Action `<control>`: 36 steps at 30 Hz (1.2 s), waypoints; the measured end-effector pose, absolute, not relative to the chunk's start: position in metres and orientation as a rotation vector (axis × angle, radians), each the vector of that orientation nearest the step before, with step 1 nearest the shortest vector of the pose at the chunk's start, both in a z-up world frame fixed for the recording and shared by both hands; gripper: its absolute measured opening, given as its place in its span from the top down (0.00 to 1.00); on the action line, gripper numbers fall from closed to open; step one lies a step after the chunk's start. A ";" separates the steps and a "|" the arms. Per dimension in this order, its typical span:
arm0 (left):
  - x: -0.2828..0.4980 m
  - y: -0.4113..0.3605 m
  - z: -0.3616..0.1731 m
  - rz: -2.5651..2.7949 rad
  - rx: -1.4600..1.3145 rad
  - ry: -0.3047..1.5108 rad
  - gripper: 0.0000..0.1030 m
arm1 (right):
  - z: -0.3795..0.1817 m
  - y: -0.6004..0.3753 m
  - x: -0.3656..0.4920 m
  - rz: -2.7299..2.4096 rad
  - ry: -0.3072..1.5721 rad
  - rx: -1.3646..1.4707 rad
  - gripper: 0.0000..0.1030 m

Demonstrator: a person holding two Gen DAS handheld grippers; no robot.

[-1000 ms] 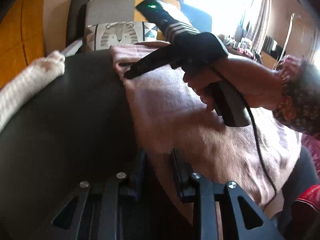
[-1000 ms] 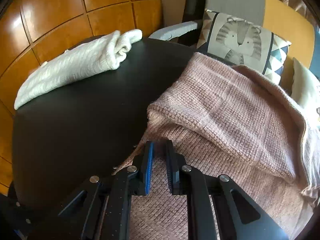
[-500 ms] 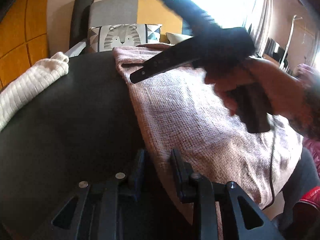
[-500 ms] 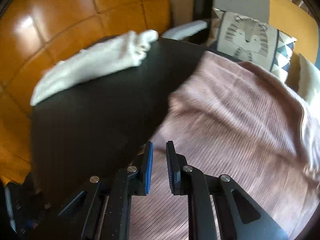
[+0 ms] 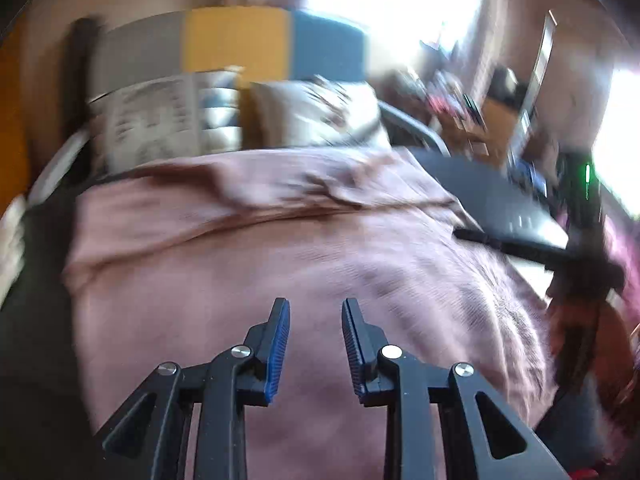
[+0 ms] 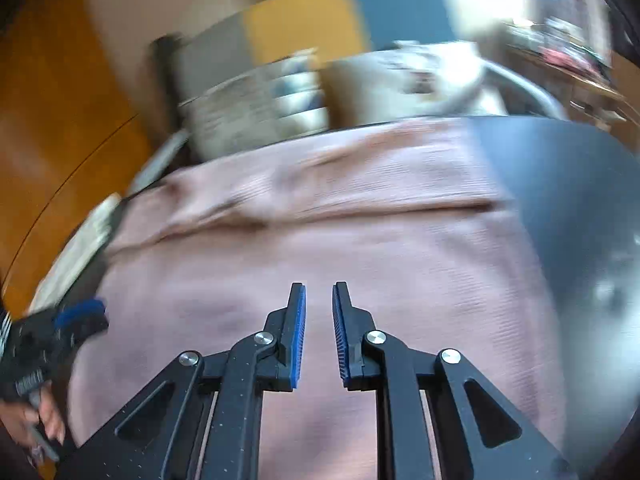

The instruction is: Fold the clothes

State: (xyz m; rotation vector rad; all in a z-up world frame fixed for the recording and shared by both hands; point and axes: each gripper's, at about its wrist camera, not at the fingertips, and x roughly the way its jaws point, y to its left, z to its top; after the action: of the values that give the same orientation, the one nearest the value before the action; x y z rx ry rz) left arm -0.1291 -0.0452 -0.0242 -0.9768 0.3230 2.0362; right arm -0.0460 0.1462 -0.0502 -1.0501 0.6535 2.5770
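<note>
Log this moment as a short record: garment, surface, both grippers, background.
garment: pink knit sweater, spread out, a fold ridge across its far part
surface: dark round table
left gripper: open, empty, above the sweater
right gripper: narrow gap between fingers, nothing between them
background: chair with cushions; white knit garment at table's left edge

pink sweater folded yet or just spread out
Partly folded: the pink sweater lies flat on the black table, with one layer turned over along its far edge.
</note>
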 end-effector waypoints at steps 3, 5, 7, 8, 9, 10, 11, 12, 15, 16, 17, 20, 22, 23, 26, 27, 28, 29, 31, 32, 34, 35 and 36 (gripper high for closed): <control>-0.126 0.039 -0.026 1.970 -0.976 0.404 0.74 | -0.063 0.198 -0.029 2.561 0.860 -0.992 0.85; -0.131 0.090 -0.030 1.953 -0.965 0.449 0.74 | -0.072 0.217 -0.025 2.563 0.968 -0.948 0.85; -0.132 0.128 -0.032 1.938 -0.949 0.469 0.74 | -0.079 0.230 -0.026 2.575 1.031 -0.908 0.85; -0.135 0.146 -0.033 1.935 -0.943 0.467 0.74 | -0.080 0.234 -0.028 2.580 1.039 -0.900 0.85; -0.139 0.165 -0.036 1.941 -0.937 0.460 0.74 | -0.080 0.236 -0.031 2.584 1.038 -0.897 0.85; -0.142 0.178 -0.039 1.949 -0.931 0.452 0.74 | -0.081 0.239 -0.036 2.583 1.033 -0.900 0.85; -0.146 0.191 -0.044 1.964 -0.921 0.459 0.74 | -0.084 0.244 -0.040 2.572 1.036 -0.909 0.85; -0.150 0.204 -0.049 1.980 -0.911 0.468 0.74 | -0.087 0.250 -0.044 2.556 1.043 -0.920 0.85; -0.162 0.228 -0.077 2.007 -0.946 0.536 0.74 | -0.098 0.264 -0.049 2.500 1.073 -0.963 0.89; -0.162 0.228 -0.080 2.014 -0.925 0.531 0.74 | -0.099 0.268 -0.045 2.477 1.081 -0.953 0.92; -0.162 0.229 -0.081 2.017 -0.914 0.526 0.74 | -0.100 0.271 -0.041 2.449 1.081 -0.938 0.98; -0.162 0.228 -0.084 2.021 -0.904 0.522 0.73 | -0.107 0.282 -0.024 2.389 1.162 -0.867 1.00; -0.159 0.230 -0.085 2.036 -0.887 0.553 0.73 | -0.108 0.285 -0.023 2.386 1.179 -0.869 1.00; -0.156 0.230 -0.085 2.043 -0.877 0.570 0.73 | -0.105 0.283 -0.027 2.395 1.134 -0.899 1.00; -0.154 0.230 -0.085 2.054 -0.862 0.594 0.73 | -0.090 0.280 -0.034 2.453 1.109 -0.892 0.97; -0.155 0.230 -0.085 2.054 -0.862 0.591 0.73 | -0.086 0.280 -0.035 2.464 1.095 -0.876 0.97; -0.156 0.230 -0.085 2.053 -0.863 0.589 0.73 | -0.086 0.282 -0.041 2.468 1.088 -0.891 0.97; -0.156 0.230 -0.085 2.052 -0.864 0.586 0.73 | -0.086 0.283 -0.049 2.470 1.084 -0.919 0.97; -0.159 0.229 -0.084 2.047 -0.871 0.573 0.73 | -0.096 0.286 -0.060 2.451 1.075 -0.985 0.97; -0.160 0.229 -0.084 2.045 -0.873 0.569 0.73 | -0.101 0.286 -0.063 2.441 1.064 -1.008 0.98; -0.161 0.229 -0.085 2.041 -0.877 0.559 0.73 | -0.108 0.289 -0.059 2.434 1.036 -0.977 1.00; -0.161 0.229 -0.085 2.040 -0.878 0.555 0.73 | -0.111 0.293 -0.056 2.419 1.054 -0.947 1.00; -0.161 0.229 -0.085 2.040 -0.878 0.556 0.73 | -0.114 0.295 -0.052 2.409 1.074 -0.928 1.00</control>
State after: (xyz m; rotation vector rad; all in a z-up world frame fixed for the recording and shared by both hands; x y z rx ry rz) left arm -0.1606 0.2286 -0.0851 -0.8777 0.5563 2.0398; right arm -0.0524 0.2947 -0.1138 -0.9281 1.0740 2.4094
